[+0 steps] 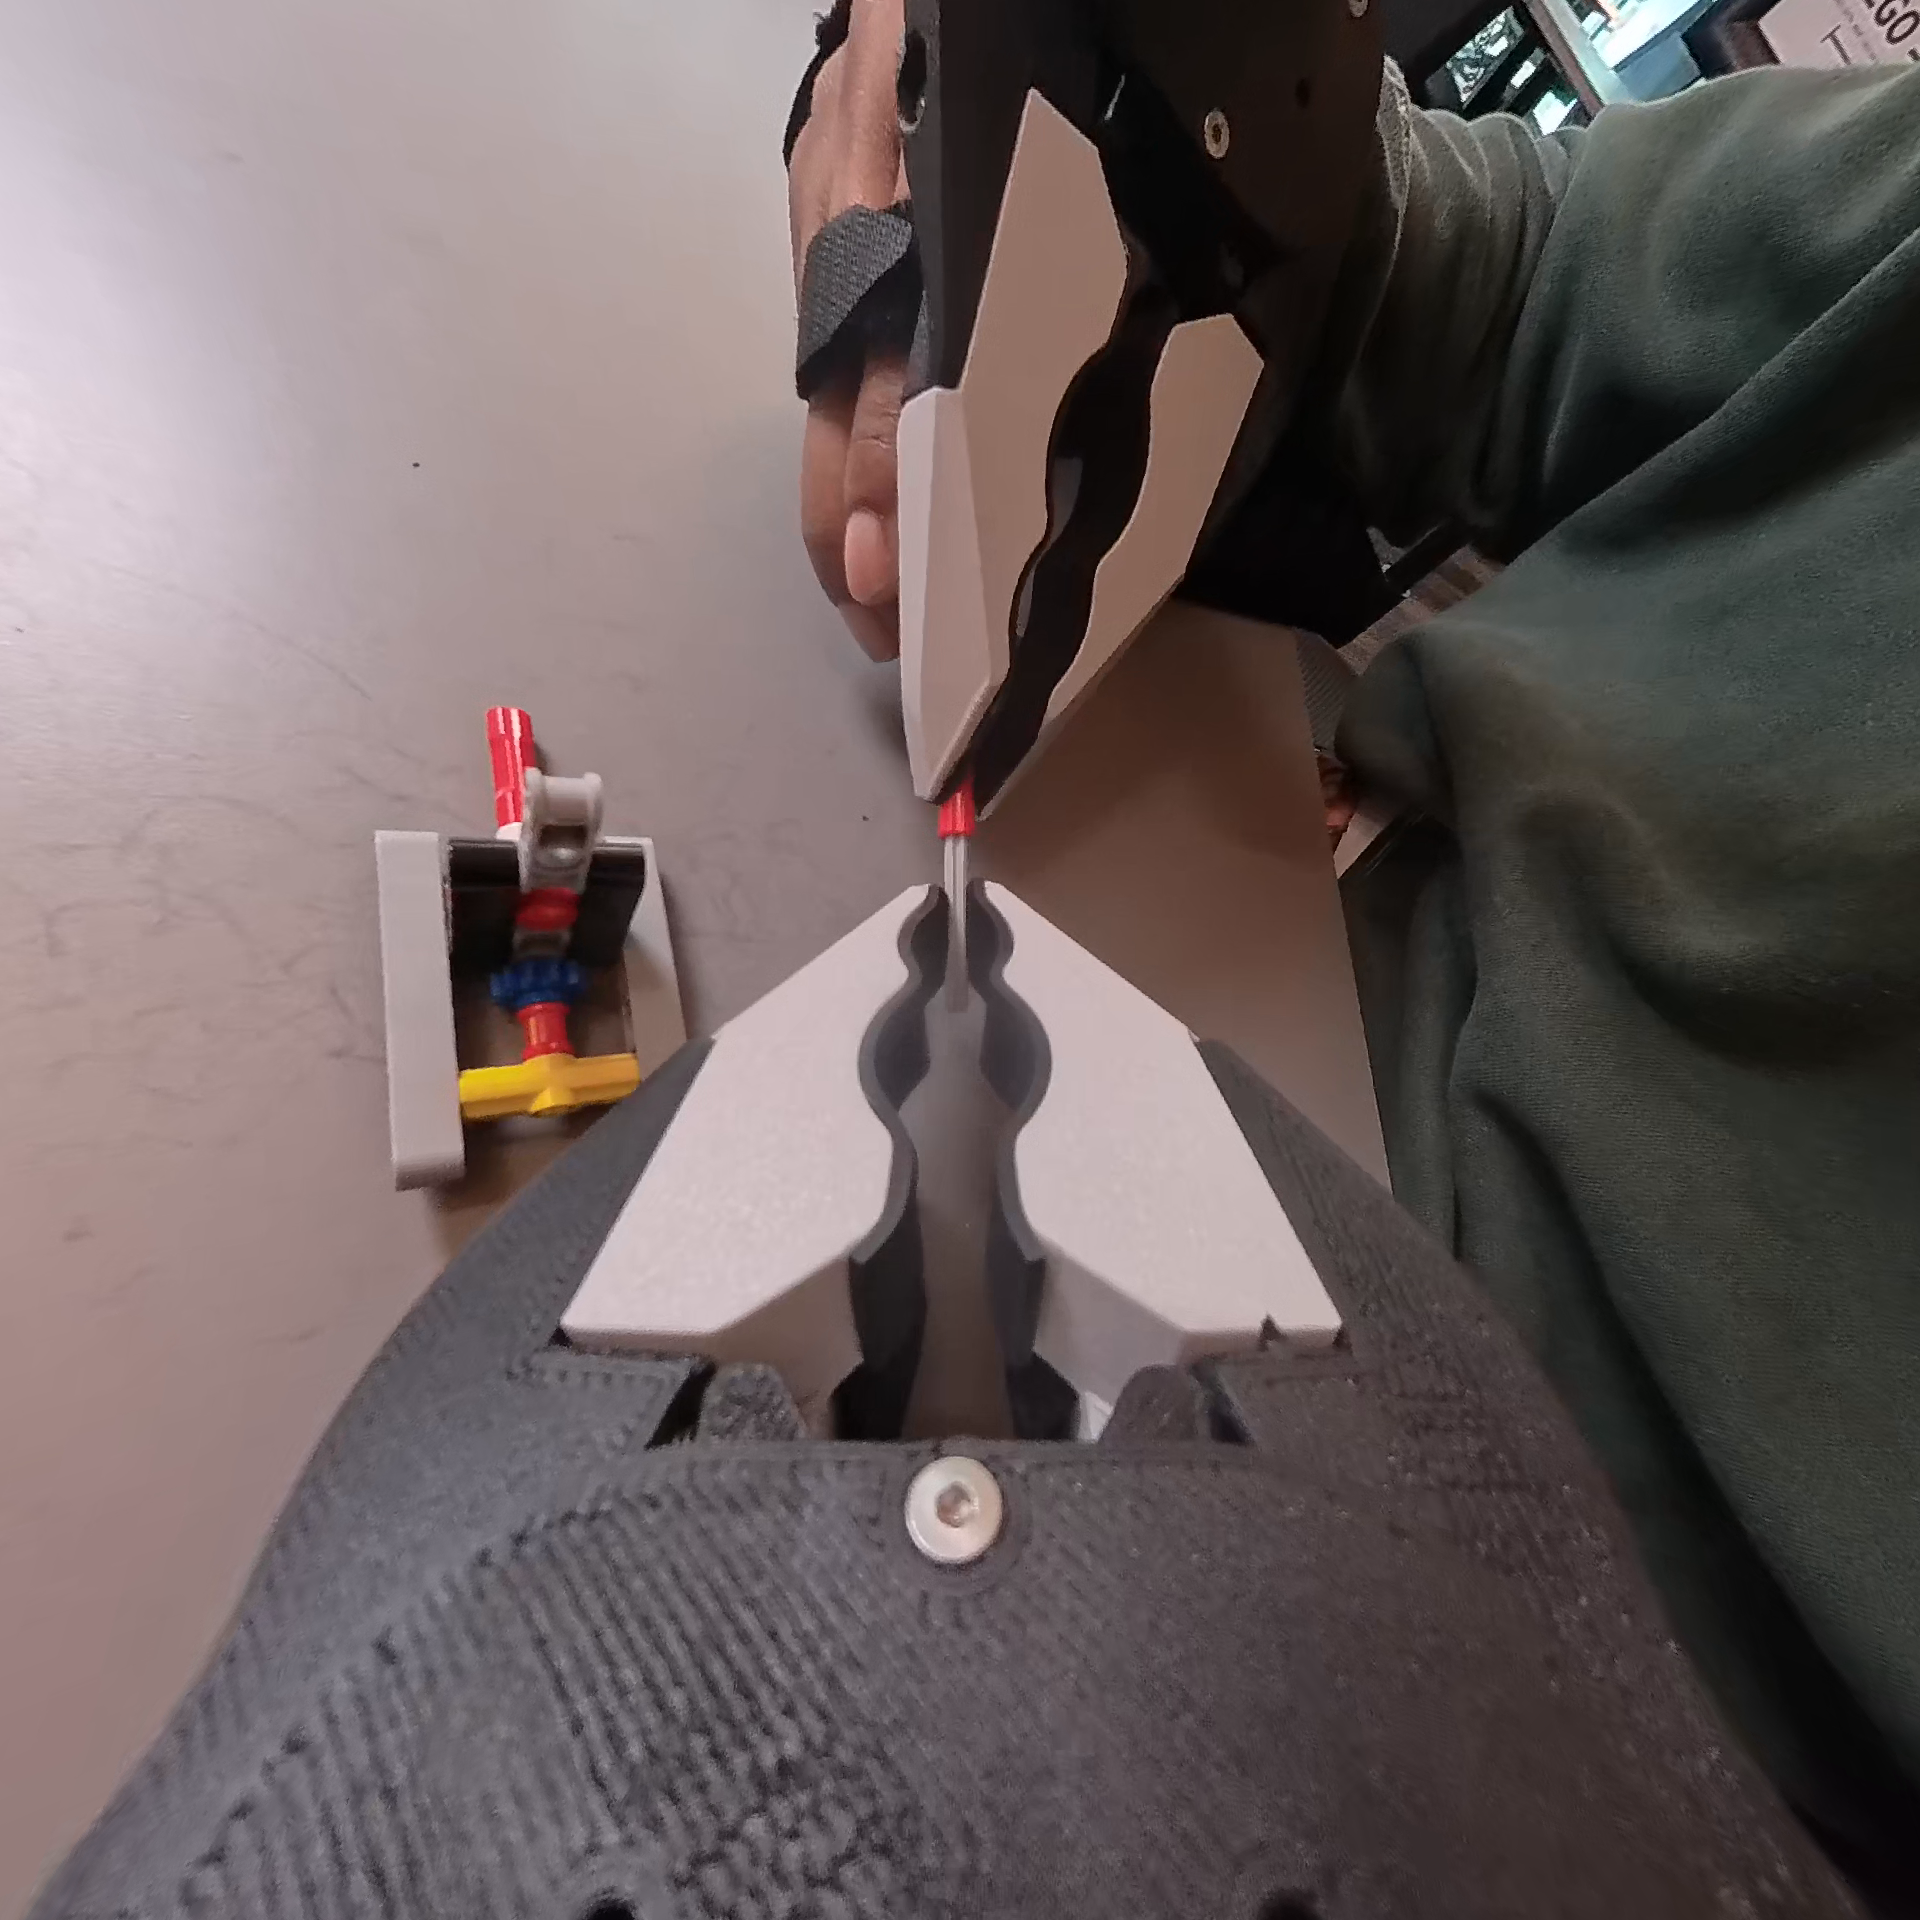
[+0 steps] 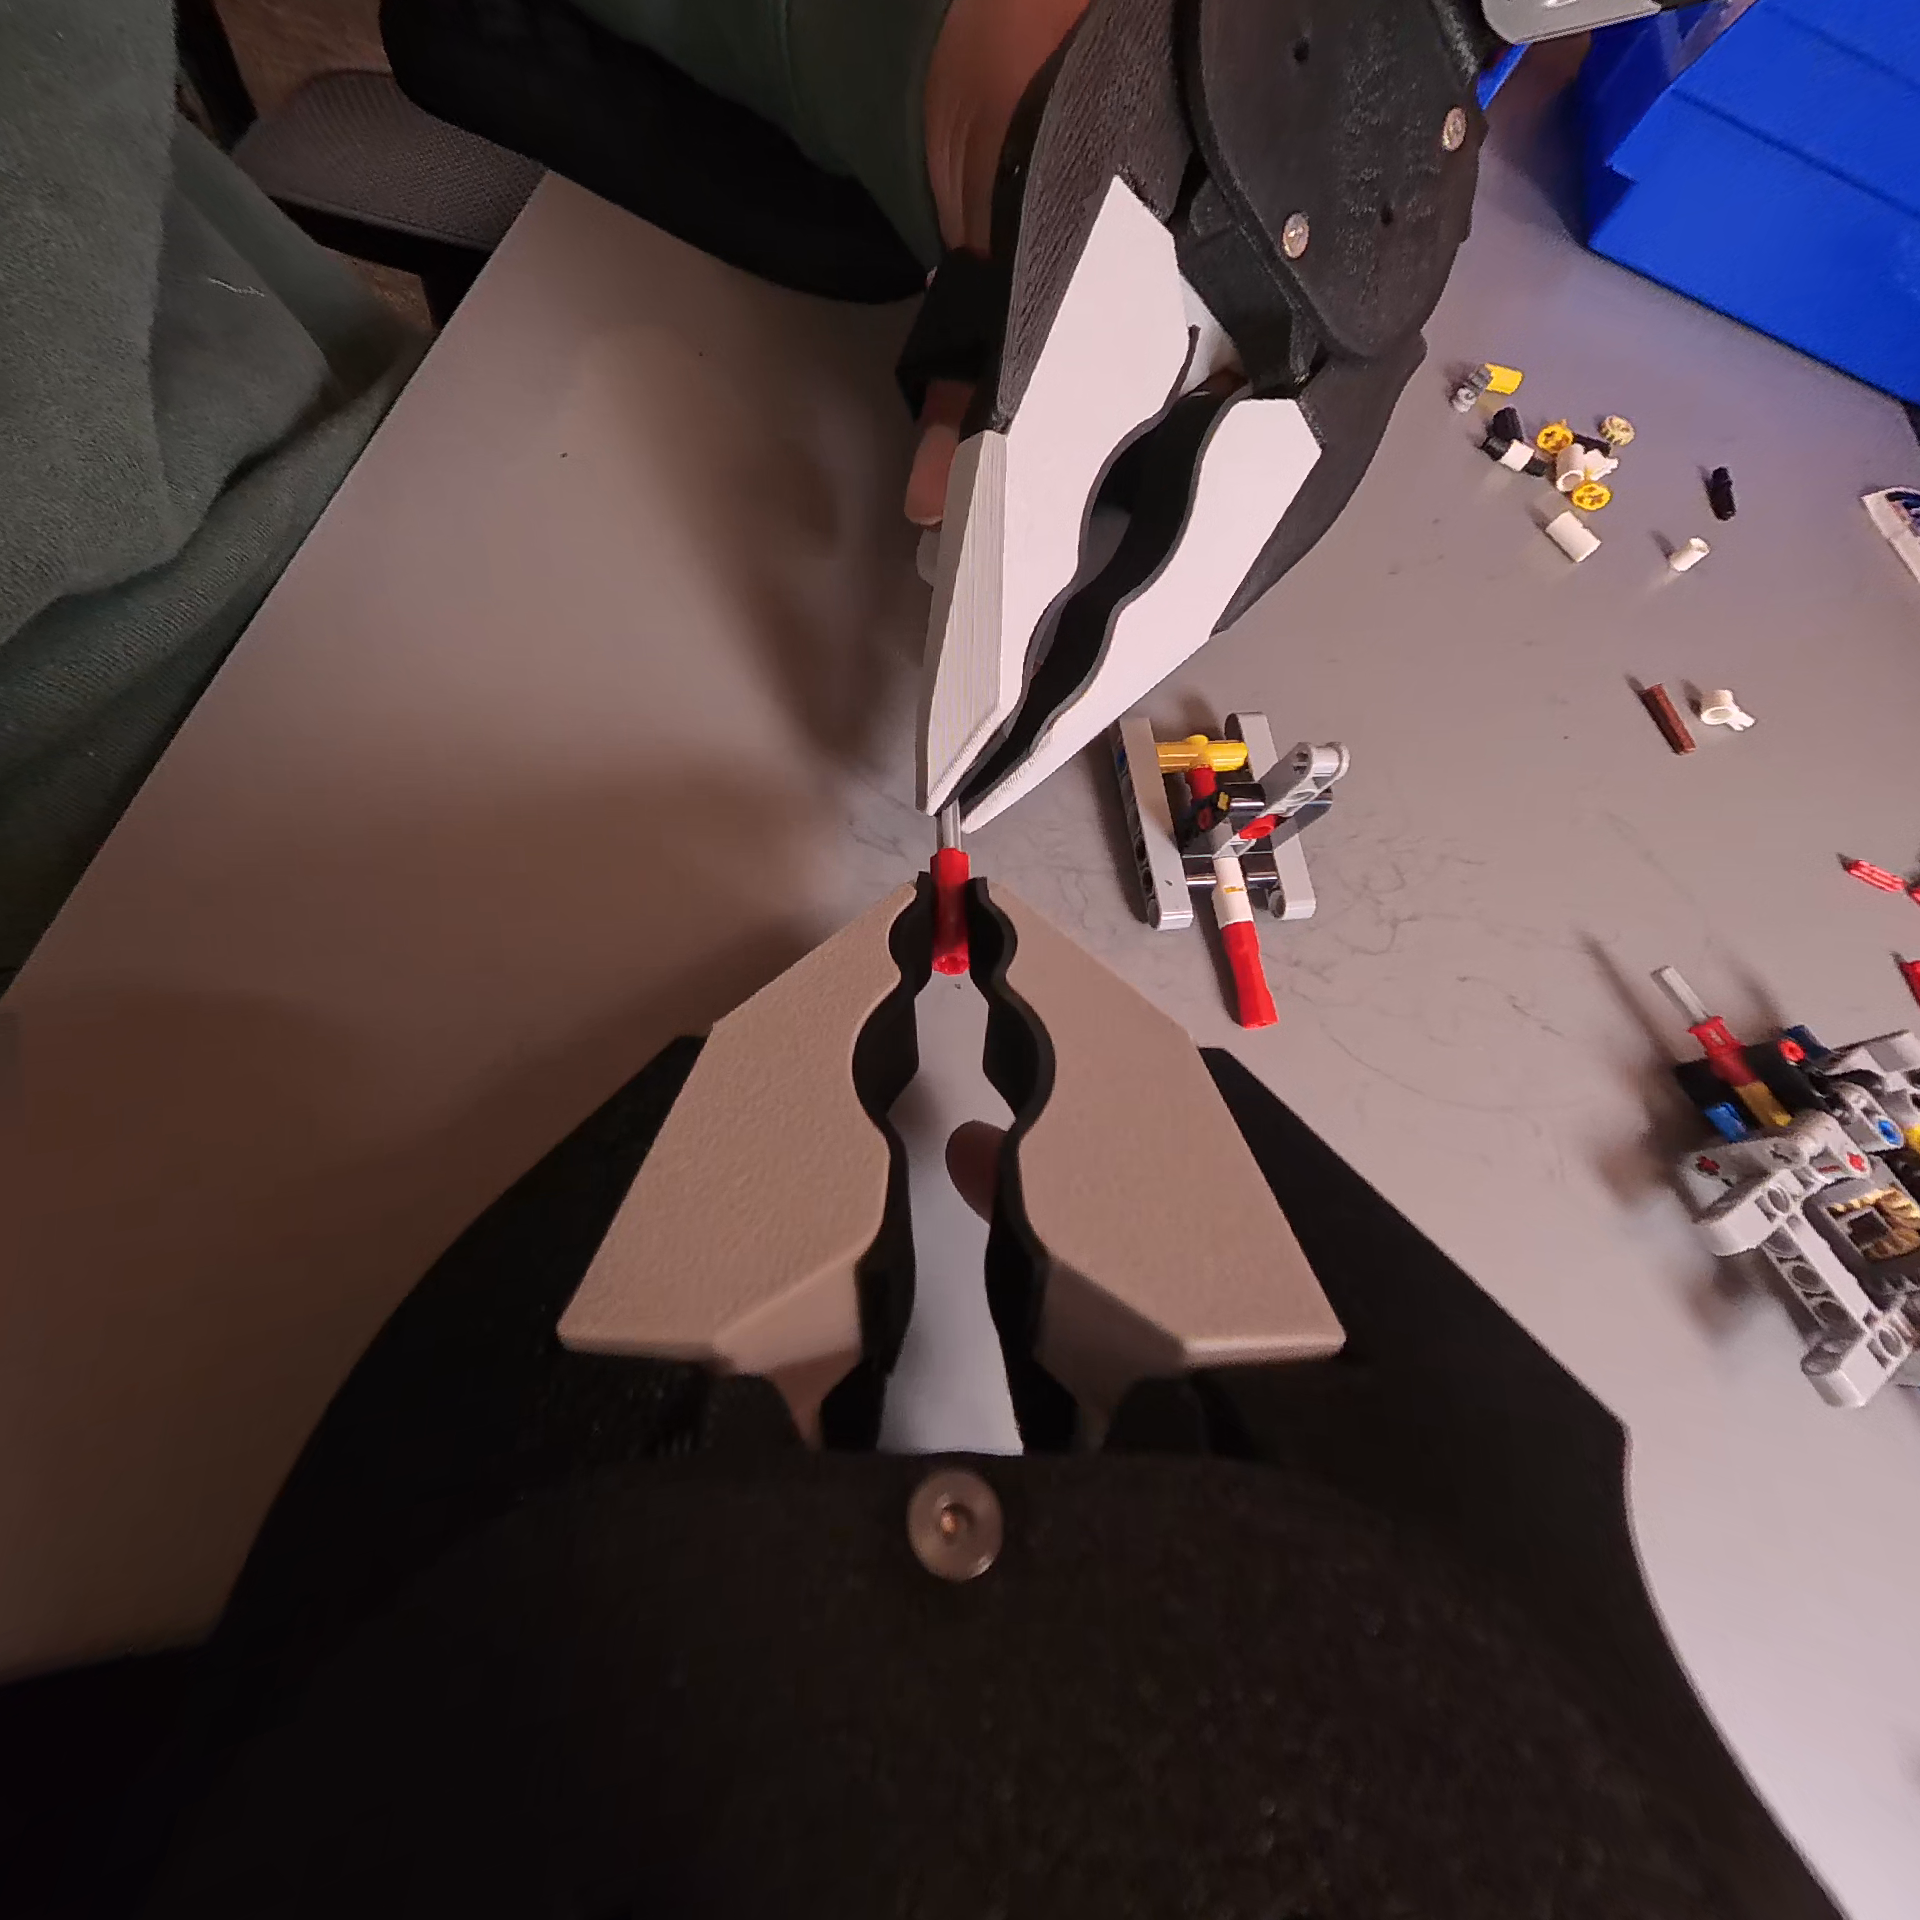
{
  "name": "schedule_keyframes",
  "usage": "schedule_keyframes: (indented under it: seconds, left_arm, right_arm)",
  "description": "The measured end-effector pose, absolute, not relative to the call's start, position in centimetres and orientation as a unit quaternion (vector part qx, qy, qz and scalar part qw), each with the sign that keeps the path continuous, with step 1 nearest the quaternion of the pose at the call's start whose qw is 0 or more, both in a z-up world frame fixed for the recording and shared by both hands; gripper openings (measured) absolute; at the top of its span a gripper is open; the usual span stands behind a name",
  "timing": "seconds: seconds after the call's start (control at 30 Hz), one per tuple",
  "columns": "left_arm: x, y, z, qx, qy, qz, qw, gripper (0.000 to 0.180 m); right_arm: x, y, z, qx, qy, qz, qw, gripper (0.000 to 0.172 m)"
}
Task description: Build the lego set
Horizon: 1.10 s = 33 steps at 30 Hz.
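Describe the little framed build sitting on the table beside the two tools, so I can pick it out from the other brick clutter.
Start at the grey table, where the left tool and right tool meet tip to tip. Just beside them lies a small assembly with two parallel grey beams. Unlike the loose pieces and the bigger grey model, it has a yellow cross-piece and a protruding red-tipped rod.

grey axle [image 1: 956, 935] | red sleeve [image 2: 949, 914] on one end | held level above table, an end in each gripper
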<state>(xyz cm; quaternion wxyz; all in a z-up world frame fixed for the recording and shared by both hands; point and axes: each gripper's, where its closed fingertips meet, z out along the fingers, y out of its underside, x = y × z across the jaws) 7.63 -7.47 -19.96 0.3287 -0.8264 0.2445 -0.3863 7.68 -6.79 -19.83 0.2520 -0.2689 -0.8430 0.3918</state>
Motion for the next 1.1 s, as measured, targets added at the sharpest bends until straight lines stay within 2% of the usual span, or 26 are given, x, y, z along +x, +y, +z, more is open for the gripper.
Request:
schedule_keyframes:
  seconds: [0.47,0.63,0.7,0.8,1.1]
  left_arm:
    - [7.3,-7.3,-20.2,-0.824,0.249,-0.382,0.337,0.002]
    - [6.3,-6.6,-17.3,-0.773,0.279,-0.375,0.428,0.003]
    - [6.3,-6.7,-15.2,-0.729,0.298,-0.379,0.486,0.003]
    - [6.5,-7.3,-12.5,-0.667,0.303,-0.409,0.544,0.003]
    - [7.9,-8.6,-11.3,-0.627,0.327,-0.436,0.556,0.002]
  right_arm:
    - [7.3,-6.8,-20.1,-0.274,-0.845,0.376,0.263,0.004]
    - [6.3,-6.4,-16.4,-0.27,-0.8,0.412,0.343,0.006]
    - [6.5,-6.9,-14.2,-0.259,-0.777,0.452,0.354,0.02]
    - [7.1,-7.1,-12.3,-0.251,-0.754,0.484,0.366,0.026]
    - [8.3,-8.1,-10.2,-0.22,-0.74,0.518,0.369,0.018]
